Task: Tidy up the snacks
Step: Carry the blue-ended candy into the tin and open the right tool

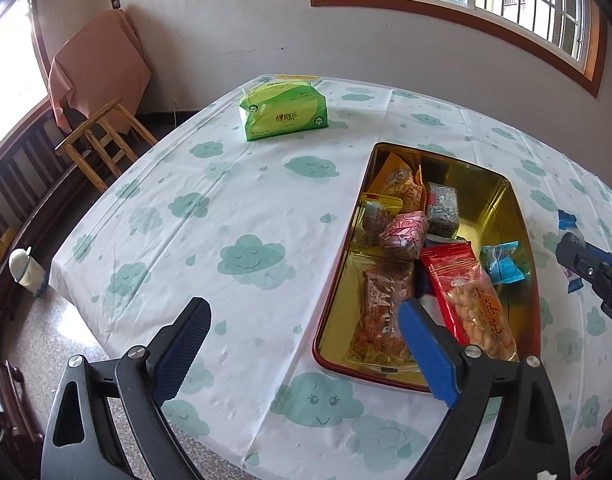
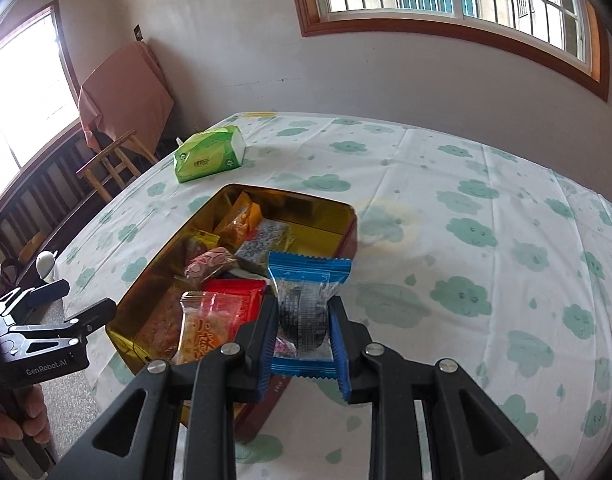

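We hold a blue snack [image 2: 306,304] in the right gripper [image 2: 302,336], its fingers [image 2: 266,332] clamped on the packet's clear middle so the crimped ends stick out free above and below. The packet hangs over the near corner of the tin [image 2: 347,236], at about 6 o'clock of it in the right wrist view; we judge it is on its way into the tin, not yet released.

The tin lies open on the desk [image 1: 242,200], gold inside. It already holds several snacks: a red bag [image 1: 469,300] and a clear bag [image 1: 381,312] at the near end, a pink one [image 1: 403,234] in the middle, a grey block [image 1: 441,208] and an orange pack [image 1: 399,180] toward 12 o'clock, and a small blue candy [image 1: 503,266] at 3 o'clock against the wall. The far right part of the tin looks bare, so that seems the sensible spot to drop the next piece.

The left gripper [image 1: 306,340] holds nothing: its fingers [image 1: 190,344] stand wide apart, straddling the tin's near left edge at 7 o'clock. We read that as waiting, or ready to steady the tin.

A tissue pack [image 1: 284,112] sits at 11 o'clock of the tin, well apart, and looks like no part of the sorting.
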`<state>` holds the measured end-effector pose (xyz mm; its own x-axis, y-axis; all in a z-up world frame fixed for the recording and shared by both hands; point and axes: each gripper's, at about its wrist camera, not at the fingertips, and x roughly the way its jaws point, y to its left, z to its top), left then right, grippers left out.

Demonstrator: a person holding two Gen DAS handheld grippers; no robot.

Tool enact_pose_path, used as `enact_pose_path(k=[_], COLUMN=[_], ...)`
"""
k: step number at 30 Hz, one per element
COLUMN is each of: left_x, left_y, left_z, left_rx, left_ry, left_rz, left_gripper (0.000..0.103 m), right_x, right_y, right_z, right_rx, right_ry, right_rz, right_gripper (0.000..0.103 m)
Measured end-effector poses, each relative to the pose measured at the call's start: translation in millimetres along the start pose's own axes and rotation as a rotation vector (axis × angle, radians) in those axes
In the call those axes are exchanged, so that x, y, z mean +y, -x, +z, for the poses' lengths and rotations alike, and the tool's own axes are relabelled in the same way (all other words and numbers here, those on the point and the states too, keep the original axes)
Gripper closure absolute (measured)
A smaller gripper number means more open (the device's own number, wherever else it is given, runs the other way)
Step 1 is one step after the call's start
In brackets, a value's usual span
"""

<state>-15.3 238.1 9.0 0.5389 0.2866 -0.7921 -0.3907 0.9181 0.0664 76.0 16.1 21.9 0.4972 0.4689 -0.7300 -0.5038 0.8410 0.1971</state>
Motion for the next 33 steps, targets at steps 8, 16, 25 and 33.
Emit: enact_pose_path(k=[8,16,25,33], left_x=[23,38,37,30], left_y=[2,-2,-5,-4], left_z=[-1,-4,-8,-10], left_rx=[0.0,0.014,0.039,0.05], left_ry=[0.047,0.081,0.077,0.063], left_rz=[0.014,0.021,0.006,-0.008], left_gripper=[0.009,0.009,0.009,0.009], right_x=[30,44,48,42], right_y=[-20,-38,-57,-59], right_z=[4,5,-1,-1], right_rx=[0.039,0.068,0.106,0.1], right_ry=[0.036,0.047,0.05,0.025], right_rz=[0.028,0.023,-0.003,-0.018], right_gripper=[0.078,0.077,0.076,0.068])
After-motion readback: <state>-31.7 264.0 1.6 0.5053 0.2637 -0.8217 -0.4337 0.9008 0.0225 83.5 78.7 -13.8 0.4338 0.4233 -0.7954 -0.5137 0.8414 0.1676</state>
